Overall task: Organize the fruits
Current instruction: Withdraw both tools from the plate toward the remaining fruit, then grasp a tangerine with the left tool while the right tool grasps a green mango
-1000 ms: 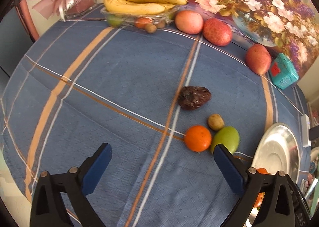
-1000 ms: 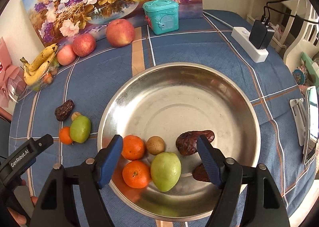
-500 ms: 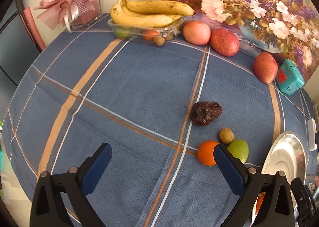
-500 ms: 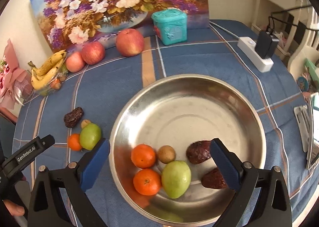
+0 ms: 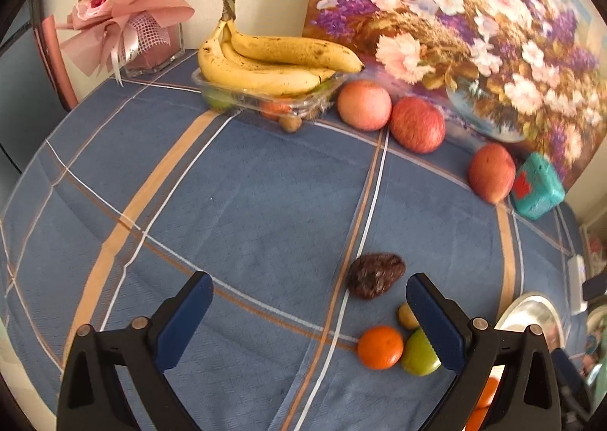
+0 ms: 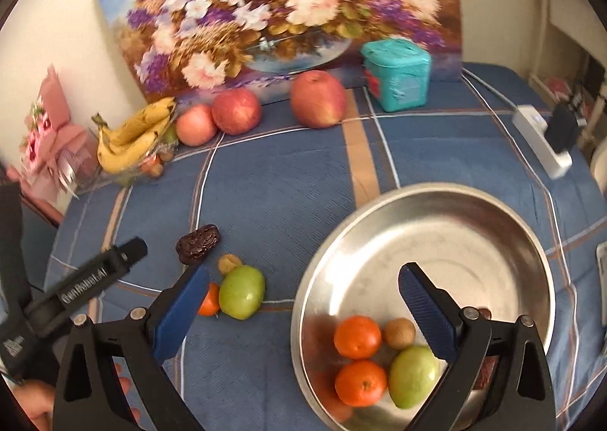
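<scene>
On the blue plaid cloth lie a wrinkled dark date (image 5: 375, 275), a small brown fruit (image 5: 406, 316), an orange (image 5: 380, 347) and a green fruit (image 5: 417, 353). My left gripper (image 5: 307, 290) hangs open and empty above the cloth, its right finger over this cluster. The right gripper (image 6: 303, 275) is wide open and empty, between the same cluster (image 6: 242, 291) and the steel bowl (image 6: 436, 241). The bowl holds two oranges (image 6: 356, 336), a green fruit (image 6: 411, 376), a brown fruit (image 6: 398, 332) and dark dates mostly hidden behind the right finger.
Bananas (image 5: 273, 63) rest on a clear plastic tray at the back, with three red apples (image 5: 417, 124) and a teal box (image 5: 537, 186) along a flower painting. A pink bouquet (image 5: 125, 14) stands far left. A white power strip (image 6: 542, 143) lies right of the bowl.
The right gripper's jaws spread wider and it drew left off the bowl, which now sits lower right. The left view tilted up, so the loose fruits lie nearer its right finger.
</scene>
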Available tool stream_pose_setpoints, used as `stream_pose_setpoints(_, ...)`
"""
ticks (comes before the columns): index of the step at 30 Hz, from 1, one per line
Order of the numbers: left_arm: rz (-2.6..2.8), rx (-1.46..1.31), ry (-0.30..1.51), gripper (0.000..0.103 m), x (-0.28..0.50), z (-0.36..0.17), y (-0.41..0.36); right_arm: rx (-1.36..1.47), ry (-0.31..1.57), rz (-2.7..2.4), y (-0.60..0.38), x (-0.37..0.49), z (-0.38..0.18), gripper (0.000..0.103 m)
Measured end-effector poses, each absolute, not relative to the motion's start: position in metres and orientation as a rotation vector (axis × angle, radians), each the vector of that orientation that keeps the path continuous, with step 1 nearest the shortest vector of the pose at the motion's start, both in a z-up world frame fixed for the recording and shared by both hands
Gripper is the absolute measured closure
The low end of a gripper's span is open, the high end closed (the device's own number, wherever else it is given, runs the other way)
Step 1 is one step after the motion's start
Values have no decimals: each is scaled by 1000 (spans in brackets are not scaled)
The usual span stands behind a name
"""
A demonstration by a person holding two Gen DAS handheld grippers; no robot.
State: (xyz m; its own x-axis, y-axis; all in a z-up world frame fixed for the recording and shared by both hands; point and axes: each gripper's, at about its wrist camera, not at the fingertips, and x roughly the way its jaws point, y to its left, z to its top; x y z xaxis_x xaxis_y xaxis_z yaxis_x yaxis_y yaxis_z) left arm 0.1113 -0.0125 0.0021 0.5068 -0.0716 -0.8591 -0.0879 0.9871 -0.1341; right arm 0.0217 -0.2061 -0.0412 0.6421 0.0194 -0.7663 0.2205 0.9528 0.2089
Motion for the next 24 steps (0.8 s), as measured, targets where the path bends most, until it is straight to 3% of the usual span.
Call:
stream_pose_setpoints(12, -5, -209, 992, 0, 134, 4, -7, 309, 894, -19, -177, 61, -53, 7)
stream_pose_setpoints(14, -5, -202, 1008, 0, 136, 1, -7, 304, 900, -12, -173, 63, -54, 18)
stream_pose_setpoints(18, -29, -256, 1018, 0, 134, 4, -2, 316, 920, -6, -171, 65, -58, 24)
stream_pose_setpoints(20, -48, -246, 1031, 0, 133, 5, -5, 333, 930, 6, -173, 64, -61, 38)
stream_pose_setpoints(24, -89, -276, 1098, 0, 131, -4, -12, 331, 947, 20, -170, 64, -64, 39)
